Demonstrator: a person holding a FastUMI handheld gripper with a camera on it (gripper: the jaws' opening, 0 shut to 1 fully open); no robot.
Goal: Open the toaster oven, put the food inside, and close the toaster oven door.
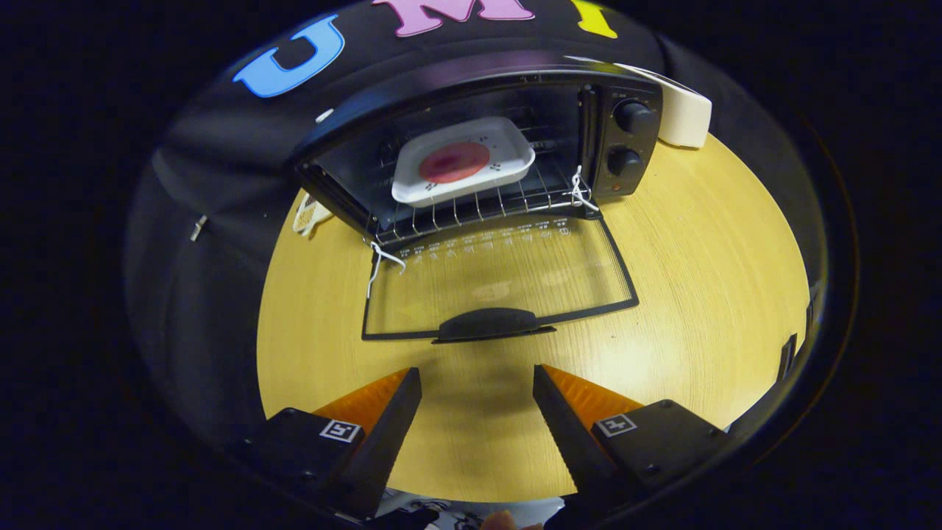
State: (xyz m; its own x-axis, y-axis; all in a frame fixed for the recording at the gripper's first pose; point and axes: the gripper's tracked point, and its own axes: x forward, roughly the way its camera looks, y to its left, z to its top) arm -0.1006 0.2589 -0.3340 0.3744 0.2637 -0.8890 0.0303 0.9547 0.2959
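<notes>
A black toaster oven [471, 147] stands at the far side of a round wooden table [699, 280]. Its glass door [500, 280] lies folded down flat toward me, with the dark handle [487, 324] at its near edge. Inside, on the wire rack [478, 210], rests a white square plate [464, 158] carrying a round red-pink piece of food [454, 162]. My gripper [477, 379] is open and holds nothing; its fingertips hover above the table a short way in front of the door handle.
Two black knobs [634, 116] sit on the oven's right panel. A white box-like object [684, 110] stands behind the oven's right side. White strings [384, 259] hang at both door hinges. A small pale item [309, 215] lies left of the oven.
</notes>
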